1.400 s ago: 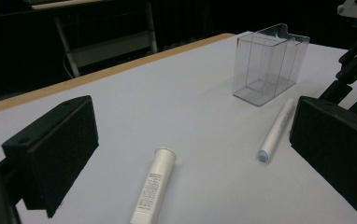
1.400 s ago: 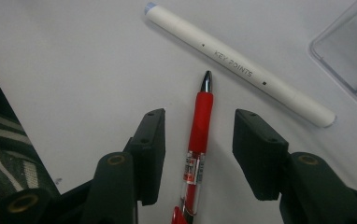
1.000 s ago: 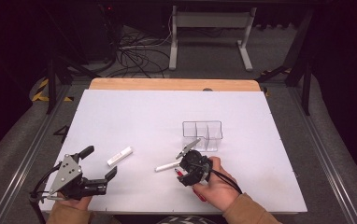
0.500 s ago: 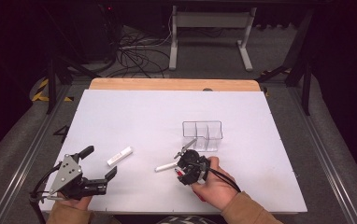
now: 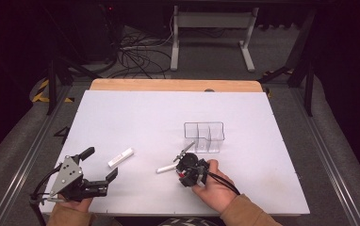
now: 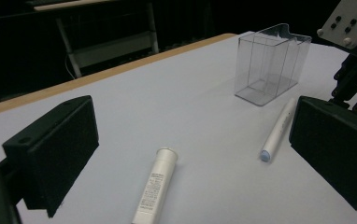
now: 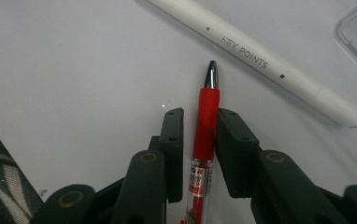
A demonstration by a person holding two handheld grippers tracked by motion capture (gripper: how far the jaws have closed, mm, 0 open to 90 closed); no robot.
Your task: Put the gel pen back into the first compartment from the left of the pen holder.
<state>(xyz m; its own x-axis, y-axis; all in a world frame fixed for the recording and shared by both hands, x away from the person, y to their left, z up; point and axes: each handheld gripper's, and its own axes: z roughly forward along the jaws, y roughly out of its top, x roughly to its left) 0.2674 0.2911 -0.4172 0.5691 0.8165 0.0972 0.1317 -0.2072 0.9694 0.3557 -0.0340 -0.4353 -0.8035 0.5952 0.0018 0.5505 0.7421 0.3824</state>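
Pickup step under way: right gripper (image 7: 200, 116) just closing narrow jaws on slim red plastic pen (image 7: 206, 122), lying lengthwise between them, tip beyond. Left gripper (image 6: 186, 154) gaping wide, idling. Next, probably lifting toward clear plastic compartment box (image 5: 204, 137) ahead.

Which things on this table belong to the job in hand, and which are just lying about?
In the job:
- red pen, clamped between the right gripper jaws, which have just been closing
- clear divided box, likely its destination

Lying about:
- white marker beside the pen
- white tube in front of the open left gripper
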